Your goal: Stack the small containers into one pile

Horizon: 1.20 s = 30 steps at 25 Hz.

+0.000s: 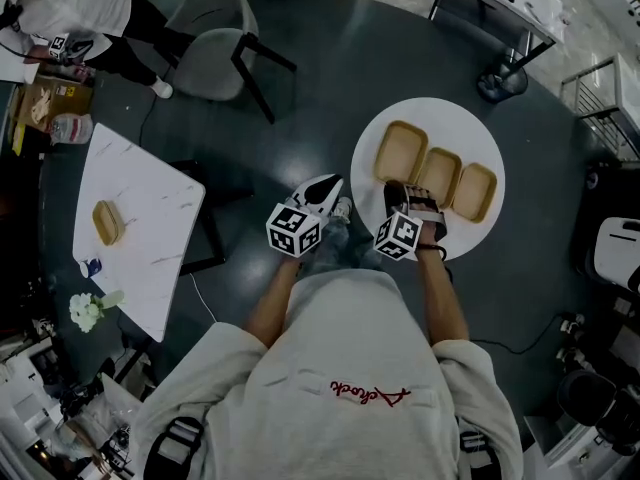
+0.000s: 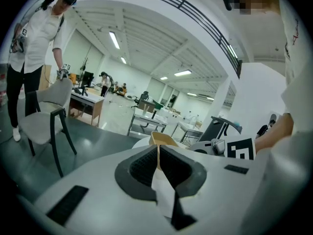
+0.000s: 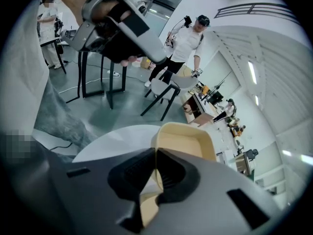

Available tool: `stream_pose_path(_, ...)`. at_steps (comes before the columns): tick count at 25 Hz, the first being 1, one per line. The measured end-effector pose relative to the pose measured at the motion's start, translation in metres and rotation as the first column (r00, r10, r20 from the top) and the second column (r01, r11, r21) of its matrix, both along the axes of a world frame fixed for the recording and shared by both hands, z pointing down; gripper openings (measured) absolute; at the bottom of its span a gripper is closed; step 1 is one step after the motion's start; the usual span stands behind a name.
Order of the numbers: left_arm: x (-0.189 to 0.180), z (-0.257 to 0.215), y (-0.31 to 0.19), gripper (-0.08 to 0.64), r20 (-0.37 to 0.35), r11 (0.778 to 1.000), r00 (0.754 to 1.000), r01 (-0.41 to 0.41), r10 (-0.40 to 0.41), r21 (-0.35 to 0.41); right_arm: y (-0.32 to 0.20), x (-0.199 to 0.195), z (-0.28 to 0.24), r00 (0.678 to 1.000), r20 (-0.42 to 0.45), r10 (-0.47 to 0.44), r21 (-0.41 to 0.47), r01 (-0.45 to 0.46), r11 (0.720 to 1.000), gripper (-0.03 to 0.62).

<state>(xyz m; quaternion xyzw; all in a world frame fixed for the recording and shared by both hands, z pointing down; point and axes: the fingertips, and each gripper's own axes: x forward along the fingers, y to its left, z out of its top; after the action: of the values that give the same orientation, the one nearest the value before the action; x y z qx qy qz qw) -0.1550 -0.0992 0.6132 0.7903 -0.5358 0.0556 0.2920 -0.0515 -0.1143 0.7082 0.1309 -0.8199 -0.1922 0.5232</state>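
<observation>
The round white table point(image 1: 470, 118) sits upper right in the head view, with three tan containers point(image 1: 438, 175) in a row, long sides running away from me. My right gripper point(image 3: 155, 174) is nearer and pinches a near rim, which I judge to be the leftmost container point(image 1: 400, 150). My left gripper point(image 2: 158, 161) hangs left of the table, jaws pressed together, empty.

Red script point(image 1: 366, 394) on the person's sweatshirt point(image 1: 340, 340) is too blurred to read.

Counting three small containers point(image 1: 400, 152) point(image 1: 438, 176) point(image 1: 474, 192) on one round table point(image 1: 366, 180), one more container point(image 1: 107, 222) on one side table point(image 1: 150, 218), two grippers point(image 1: 333, 185) point(image 1: 398, 190), one chair point(image 1: 210, 63).
</observation>
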Motion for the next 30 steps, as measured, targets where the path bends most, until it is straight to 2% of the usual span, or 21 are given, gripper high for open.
stream_pose_path(6,0.02,-0.008,-0.007,0.023,-0.008,0.999,0.999,-0.046,0.047,0.021,-0.002,0.029,-0.009,0.999,-0.006,0.052,0.024,-0.052,0.998,0.032)
stream_pose_path(15,0.084,-0.015,-0.025,0.023,-0.019,0.984,0.984,-0.175,0.176,0.044,-0.005,0.103,-0.014,0.987,-0.046,0.152,0.051,-0.15,0.987,0.032)
stream_pose_path(19,0.11,-0.016,-0.032,0.023,-0.018,0.975,0.976,-0.216,0.217,0.047,-0.005,0.124,-0.015,0.984,-0.053,0.171,0.047,-0.169,0.985,0.032)
stream_pose_path(24,0.131,-0.017,-0.038,0.023,-0.017,0.973,0.973,-0.229,0.23,0.042,-0.005,0.137,-0.012,0.986,-0.052,0.158,0.034,-0.156,0.987,0.032)
stream_pose_path(30,0.131,-0.011,-0.04,0.023,-0.014,0.978,0.978,-0.207,0.207,0.027,-0.003,0.14,-0.003,0.99,-0.054,0.133,0.007,-0.133,0.991,0.032)
